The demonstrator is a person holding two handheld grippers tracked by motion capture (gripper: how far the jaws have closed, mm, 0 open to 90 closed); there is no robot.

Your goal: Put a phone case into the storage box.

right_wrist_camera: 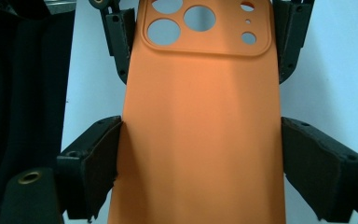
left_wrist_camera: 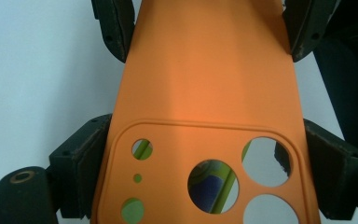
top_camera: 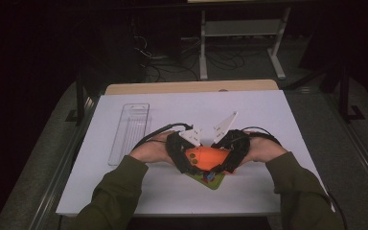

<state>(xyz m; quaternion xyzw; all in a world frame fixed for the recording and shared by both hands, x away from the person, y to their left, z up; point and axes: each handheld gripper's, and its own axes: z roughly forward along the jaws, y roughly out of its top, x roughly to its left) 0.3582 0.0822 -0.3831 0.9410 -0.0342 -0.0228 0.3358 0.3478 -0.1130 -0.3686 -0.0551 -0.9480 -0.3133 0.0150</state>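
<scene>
- Both grippers are gripping 1 orange silicone phone case (top_camera: 207, 158): left gripper (left_wrist_camera: 200, 154) clamping its camera-cutout end, right gripper (right_wrist_camera: 198, 158) pinching the plain end.
- The case is hanging between them, above a green card (top_camera: 214, 181).
- The step in hand is probably fitting; next calls for steady, level lowering.

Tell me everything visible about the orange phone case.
The orange phone case looks like matte, soft plastic or silicone, back face up, with a raised camera panel pierced by three large and several small holes. It sits between both hands above the white table, the left gripper clamping its camera end, the right gripper its plain end. Something green and blue shows through the holes.
</scene>
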